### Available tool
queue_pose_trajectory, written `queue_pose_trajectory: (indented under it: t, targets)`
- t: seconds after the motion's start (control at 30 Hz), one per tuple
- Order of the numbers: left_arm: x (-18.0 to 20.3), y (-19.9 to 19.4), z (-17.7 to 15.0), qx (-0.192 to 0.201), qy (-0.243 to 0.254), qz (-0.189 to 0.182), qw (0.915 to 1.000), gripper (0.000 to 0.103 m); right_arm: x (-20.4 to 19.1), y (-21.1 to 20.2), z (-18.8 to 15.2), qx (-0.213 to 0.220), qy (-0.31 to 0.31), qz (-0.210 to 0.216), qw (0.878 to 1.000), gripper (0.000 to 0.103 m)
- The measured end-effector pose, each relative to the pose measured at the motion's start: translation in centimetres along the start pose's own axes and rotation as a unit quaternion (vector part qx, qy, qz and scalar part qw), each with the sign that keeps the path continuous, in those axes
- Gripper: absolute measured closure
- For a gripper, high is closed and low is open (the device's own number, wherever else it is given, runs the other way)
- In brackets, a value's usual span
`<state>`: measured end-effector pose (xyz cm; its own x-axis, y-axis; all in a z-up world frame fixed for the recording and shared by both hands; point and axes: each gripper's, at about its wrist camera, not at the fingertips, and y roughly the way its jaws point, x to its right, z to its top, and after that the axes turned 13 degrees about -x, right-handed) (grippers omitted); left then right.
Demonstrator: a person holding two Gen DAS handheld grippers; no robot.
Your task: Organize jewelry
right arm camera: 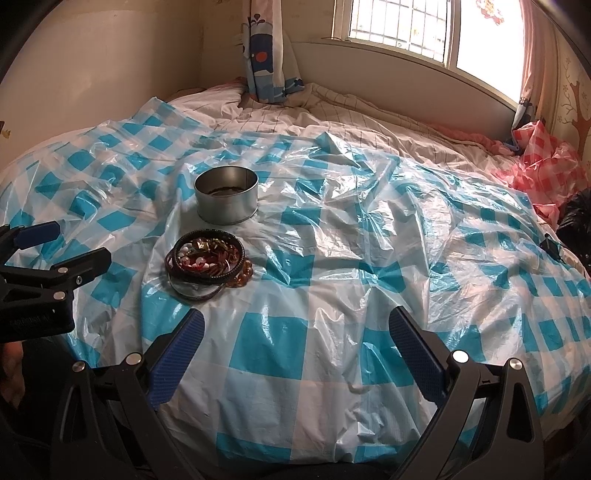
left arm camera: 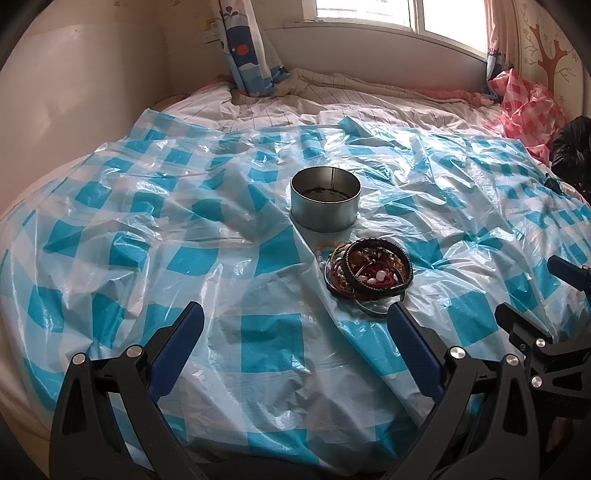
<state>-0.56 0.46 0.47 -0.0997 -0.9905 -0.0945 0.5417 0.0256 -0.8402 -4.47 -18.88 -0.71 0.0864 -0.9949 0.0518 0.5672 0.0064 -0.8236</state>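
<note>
A pile of bracelets and beads [left arm camera: 369,271] [right arm camera: 207,260] lies on a blue-and-white checked plastic sheet [left arm camera: 266,339] [right arm camera: 303,339] spread over a bed. Just behind the pile stands an open round metal tin [left arm camera: 325,197] [right arm camera: 226,195]. My left gripper [left arm camera: 295,317] is open, low over the sheet, with the pile just ahead of its right finger. My right gripper [right arm camera: 295,321] is open too, to the right of the pile, nothing between its fingers. In the right wrist view the left gripper [right arm camera: 62,247] shows at the left edge. In the left wrist view the right gripper [left arm camera: 535,295] shows at the right edge.
Striped bedding [left arm camera: 351,99] lies behind the sheet, with a curtain [left arm camera: 243,48] and a window [right arm camera: 406,26] beyond. A crumpled red checked plastic sheet [left arm camera: 524,107] [right arm camera: 543,166] and a black object [left arm camera: 572,147] sit at the far right. A wall [left arm camera: 92,74] bounds the left side.
</note>
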Motion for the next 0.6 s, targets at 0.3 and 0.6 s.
queue_pose_trajectory:
  t: [0.3,0.6]
  targets:
    - [-0.10,-0.02,0.01,0.000,0.000,0.000,1.0000,0.008,-0.06,-0.03,0.02,0.000,0.000,-0.001,1.000,0.007]
    - [-0.19,-0.24,-0.04,0.005,0.003,-0.002,1.0000,0.008,-0.02,0.06,-0.01,-0.002,-0.003,0.011,1.000,0.007]
